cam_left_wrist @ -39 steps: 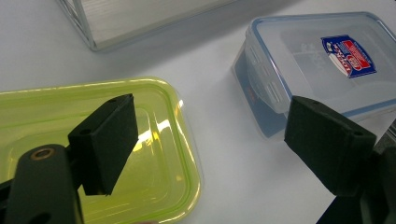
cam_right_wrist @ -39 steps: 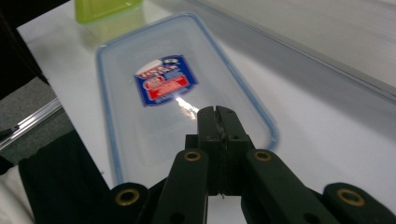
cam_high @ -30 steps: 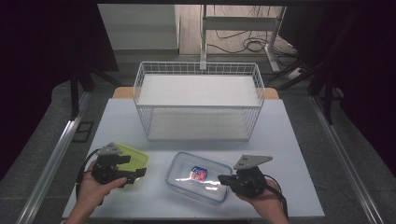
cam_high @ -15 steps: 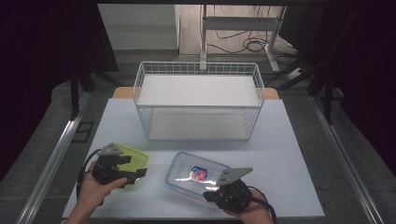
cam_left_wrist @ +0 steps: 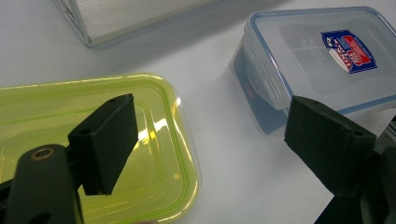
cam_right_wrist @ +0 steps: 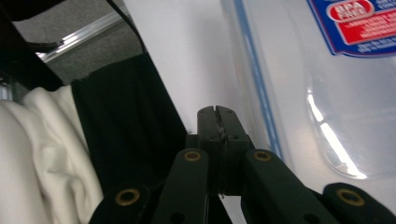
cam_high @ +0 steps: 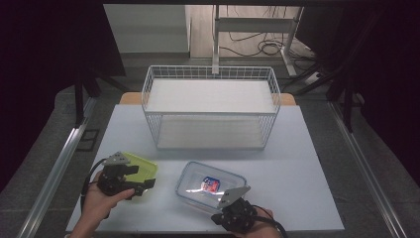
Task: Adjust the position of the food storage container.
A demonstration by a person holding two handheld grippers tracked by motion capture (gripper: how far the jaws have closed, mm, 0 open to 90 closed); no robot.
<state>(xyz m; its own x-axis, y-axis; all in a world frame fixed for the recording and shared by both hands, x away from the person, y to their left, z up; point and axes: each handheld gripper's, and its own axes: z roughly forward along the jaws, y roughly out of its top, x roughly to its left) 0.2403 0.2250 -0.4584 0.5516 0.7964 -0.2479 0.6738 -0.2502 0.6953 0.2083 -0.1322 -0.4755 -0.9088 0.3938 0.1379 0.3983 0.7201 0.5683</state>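
Observation:
A clear lidded box (cam_high: pixel 210 184) with a red-and-blue label lies at the table's front middle. It also appears in the left gripper view (cam_left_wrist: pixel 322 60) and the right gripper view (cam_right_wrist: pixel 327 93). My right gripper (cam_high: pixel 224 204) is shut, pads pressed together with nothing between them (cam_right_wrist: pixel 218 114), and its tip is at the box's near edge. A yellow-green shallow container (cam_high: pixel 143 167) lies to the left. My left gripper (cam_high: pixel 140 179) is open; its jaws (cam_left_wrist: pixel 210 135) stand wide astride the green container's (cam_left_wrist: pixel 154 154) right rim without touching it.
A white wire basket (cam_high: pixel 210 113) stands across the back middle of the table, its corner in the left gripper view (cam_left_wrist: pixel 116 18). The table's front edge runs just behind my right gripper, with dark cloth and a white sleeve (cam_right_wrist: pixel 42 154) beyond it.
My right gripper has moved left and down, from the box's right side to its near edge, staying shut. The left gripper and both containers have not moved.

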